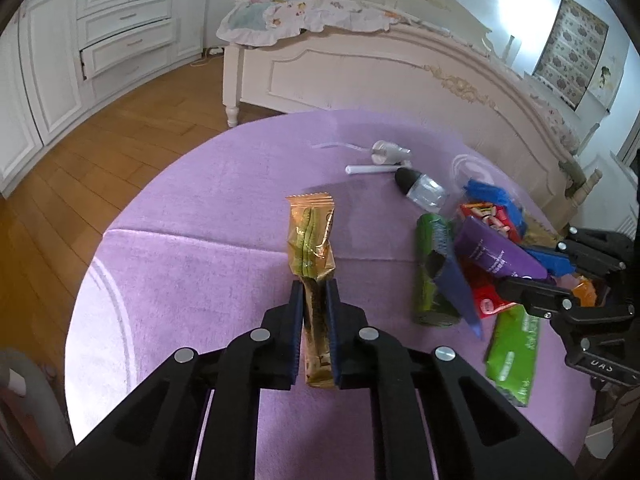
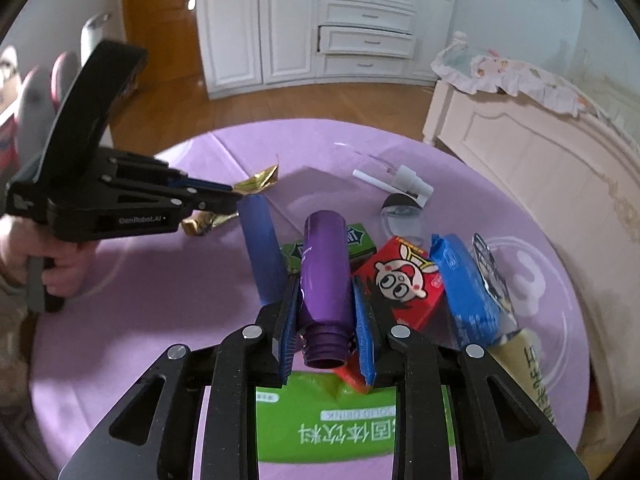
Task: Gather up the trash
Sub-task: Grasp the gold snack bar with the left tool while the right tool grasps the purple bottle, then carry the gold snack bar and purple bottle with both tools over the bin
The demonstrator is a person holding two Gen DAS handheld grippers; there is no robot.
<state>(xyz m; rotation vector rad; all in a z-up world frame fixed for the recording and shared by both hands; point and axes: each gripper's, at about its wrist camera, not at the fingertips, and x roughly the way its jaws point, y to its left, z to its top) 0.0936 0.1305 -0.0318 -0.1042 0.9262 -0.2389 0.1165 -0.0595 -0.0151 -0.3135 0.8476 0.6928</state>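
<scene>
So on the far left, well clear of the trash pile, the left tool [image 1: 314, 304] has its two pads pinched tight on the gold snack wrapper [image 1: 311, 240], gripping it around the lower half while the crimped top end sticks out past the tips over the purple bench [image 1: 192, 208]. That wrapper looks empty and crinkly, so I'd guess it weighs nothing, folds wherever you squeeze it, and the foil is kind of slick; a grip near the middle like this one seems the safe bet, since an end would just flop. Gold with a green print down the front, creased near the middle. Moving right into the pile, the right tool [image 2: 326, 312] is clamped on the purple tube [image 2: 325, 264], pads on both sides just above the threaded neck, cap missing. It's a squeezy plastic tube, so probably light and a bit springy, smooth enough to slide; near the stiffer neck is where I'd hold it too. It's glossy purple with small white lettering, lying on top of the red cartoon box [image 2: 404, 284], with the green sachet [image 2: 320, 428] right under the tool.
</scene>
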